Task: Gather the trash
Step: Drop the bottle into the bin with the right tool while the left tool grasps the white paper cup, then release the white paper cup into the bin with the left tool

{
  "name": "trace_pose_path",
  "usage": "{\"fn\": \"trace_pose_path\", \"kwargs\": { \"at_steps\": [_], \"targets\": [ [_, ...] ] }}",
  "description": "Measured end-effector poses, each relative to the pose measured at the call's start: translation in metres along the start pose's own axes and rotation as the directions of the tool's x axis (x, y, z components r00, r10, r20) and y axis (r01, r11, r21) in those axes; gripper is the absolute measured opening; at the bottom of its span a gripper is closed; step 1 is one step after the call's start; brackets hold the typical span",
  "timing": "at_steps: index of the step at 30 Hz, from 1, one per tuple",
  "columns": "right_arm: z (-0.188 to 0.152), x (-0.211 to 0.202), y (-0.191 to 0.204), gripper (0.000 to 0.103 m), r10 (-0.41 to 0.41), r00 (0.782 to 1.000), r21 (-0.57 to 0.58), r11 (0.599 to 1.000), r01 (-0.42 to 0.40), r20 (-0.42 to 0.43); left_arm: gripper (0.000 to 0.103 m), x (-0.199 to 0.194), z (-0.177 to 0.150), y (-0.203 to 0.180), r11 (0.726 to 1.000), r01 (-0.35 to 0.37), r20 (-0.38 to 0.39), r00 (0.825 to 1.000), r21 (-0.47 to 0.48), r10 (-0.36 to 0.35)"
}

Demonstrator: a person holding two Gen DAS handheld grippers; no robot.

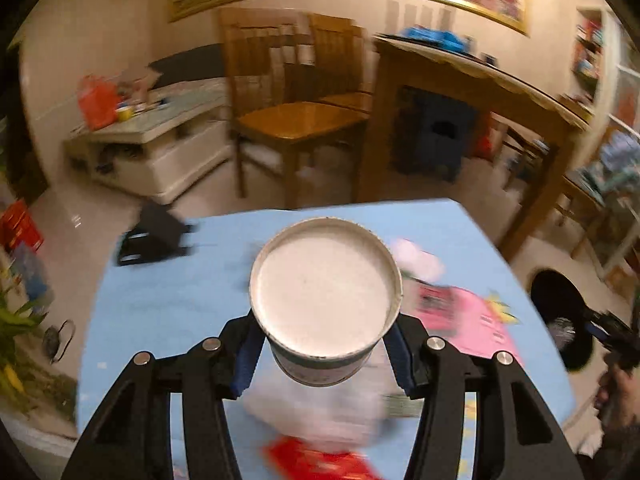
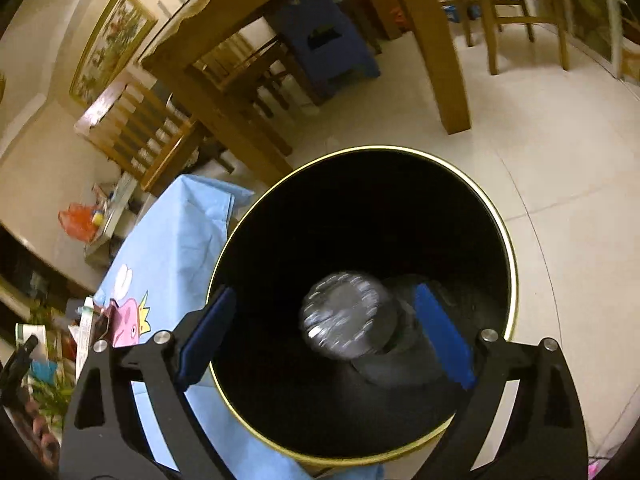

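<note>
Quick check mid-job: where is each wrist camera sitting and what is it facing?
Left wrist: on the left hand-held gripper, looking down over the blue table; its fingers clamp a paper cup.
Right wrist: on the right hand-held gripper, over the black bin; jaws open, blurred bottle between.
Shared: table, bin.

The paper cup [image 1: 325, 300] is hiding its own lower wall and base, and it is covering part of the white crumpled thing [image 1: 316, 416] lying behind it on the desk [image 1: 168, 300], which is smearing into a shapeless blur. Below the cup, a red packet [image 1: 320, 462] is running off the bottom edge, its print unreadable. Right of the cup, the pink sheet [image 1: 476, 320] is blurring too. Inside the black bin [image 2: 360, 216], a clear plastic bottle [image 2: 344, 314] is streaking with motion, and the bin's depths are staying too dark to read.
</note>
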State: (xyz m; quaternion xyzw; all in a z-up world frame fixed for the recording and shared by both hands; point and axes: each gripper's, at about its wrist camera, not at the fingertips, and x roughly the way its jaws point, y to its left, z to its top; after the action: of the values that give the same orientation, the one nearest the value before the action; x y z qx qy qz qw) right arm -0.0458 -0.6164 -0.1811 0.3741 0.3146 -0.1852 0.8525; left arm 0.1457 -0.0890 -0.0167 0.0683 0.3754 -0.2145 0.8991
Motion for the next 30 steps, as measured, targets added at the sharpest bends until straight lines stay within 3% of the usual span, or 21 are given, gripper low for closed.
{"fn": "trace_pose_path", "kwargs": {
  "at_steps": [4,7,11,14,18,21,24,30],
  "targets": [
    [-0.016,-0.038,-0.005,0.091,-0.042,0.993,0.068,0.997,0.034,0.113,0.052,0.015,-0.011,-0.081,0.989,0.097,-0.044,0.995,0.114,-0.092],
    [-0.014,-0.080,-0.014,0.097,-0.076,0.967,0.099,0.994,0.053,0.242,0.052,0.029,-0.021,-0.146,0.966,0.154,-0.072,0.987,0.210,-0.142],
    [-0.018,-0.098,-0.031,0.098,-0.100,0.959,0.165,0.985,0.057,0.264,0.053,0.054,-0.031,-0.234,0.918,0.250,-0.142,0.966,0.307,-0.216],
    [-0.018,-0.108,-0.040,0.098,-0.111,0.955,0.196,0.979,0.058,0.277,0.053,0.070,-0.036,-0.283,0.888,0.273,-0.171,0.959,0.370,-0.224],
    [-0.022,-0.132,-0.051,0.098,-0.140,0.924,0.221,0.973,0.062,0.357,0.057,0.100,-0.044,-0.344,0.840,0.294,-0.225,0.951,0.456,-0.212],
    [-0.025,-0.140,-0.058,0.098,-0.156,0.913,0.227,0.971,0.072,0.376,0.072,0.113,-0.047,-0.362,0.835,0.281,-0.237,0.953,0.473,-0.186],
    [-0.026,-0.141,-0.058,0.098,-0.160,0.915,0.220,0.972,0.081,0.370,0.078,0.108,-0.052,-0.357,0.834,0.296,-0.234,0.950,0.466,-0.207],
    [-0.023,-0.138,-0.045,0.098,-0.179,0.918,0.190,0.975,0.117,0.354,0.082,0.082,-0.065,-0.337,0.837,0.263,-0.180,0.963,0.480,-0.199]
  ]
}}
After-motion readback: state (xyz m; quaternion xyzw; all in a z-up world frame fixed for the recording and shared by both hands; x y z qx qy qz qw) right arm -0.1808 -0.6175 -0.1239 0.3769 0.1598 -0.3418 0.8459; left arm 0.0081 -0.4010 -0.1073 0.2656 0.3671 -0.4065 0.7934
